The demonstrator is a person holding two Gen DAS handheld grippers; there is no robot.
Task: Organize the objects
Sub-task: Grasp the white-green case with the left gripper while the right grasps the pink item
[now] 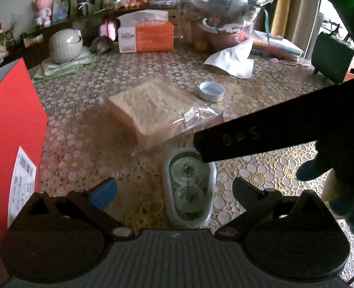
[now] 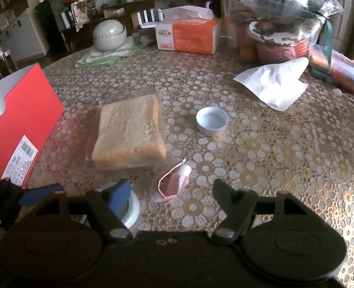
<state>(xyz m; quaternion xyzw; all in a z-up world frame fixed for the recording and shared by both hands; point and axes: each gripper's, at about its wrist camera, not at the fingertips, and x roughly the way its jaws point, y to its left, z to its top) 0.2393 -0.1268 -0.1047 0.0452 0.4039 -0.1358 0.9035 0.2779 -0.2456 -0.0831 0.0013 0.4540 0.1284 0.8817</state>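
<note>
The left gripper (image 1: 174, 189) tilts downward, its jaws spread on either side of a clear oval container (image 1: 188, 187) on the table (image 1: 272, 91). The right gripper (image 2: 172, 196) angles down likewise, spread around a small pink pouch (image 2: 171, 183) just beside the bagged bread (image 2: 129, 132).

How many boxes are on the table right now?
2. A red box stands at the left edge of the table, and an orange-and-white tissue box sits at the far side, right of the stacked bowls. Others may hide behind the plastic bags.
</note>
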